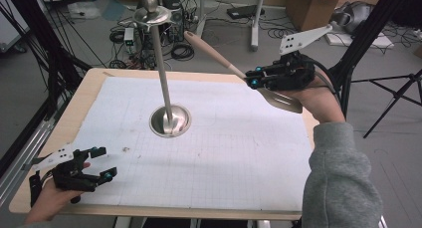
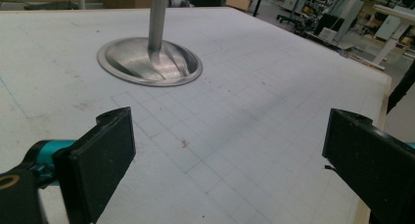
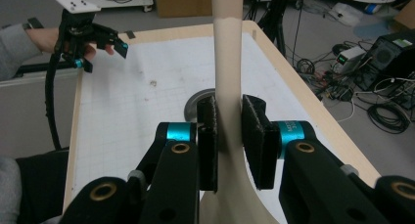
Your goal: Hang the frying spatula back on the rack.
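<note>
High view: the right hand-held gripper (image 1: 253, 78) is clamped on a spatula's (image 1: 215, 53) handle, lifting it toward the stand (image 1: 170, 119) ahead. Left hand-held gripper (image 1: 102, 163), jaws apart, waits empty over the counter (image 1: 94, 78).

Spatula (image 1: 234, 68): pale, smooth, matt handle, seemingly wood or plastic, widening into a blade of the same finish. Stand (image 1: 170, 119): brushed metal, its round base and slim pole showing a soft satin sheen with streaked reflections. Desk (image 1: 94, 81): light wood with a smooth edge, covered by a matt white grid-printed sheet (image 1: 224, 153), faintly stained. Right tool (image 3: 229, 138) and left tool (image 1: 99, 163): matt black plastic, with glossy teal metal collars and flat black pads.
</note>
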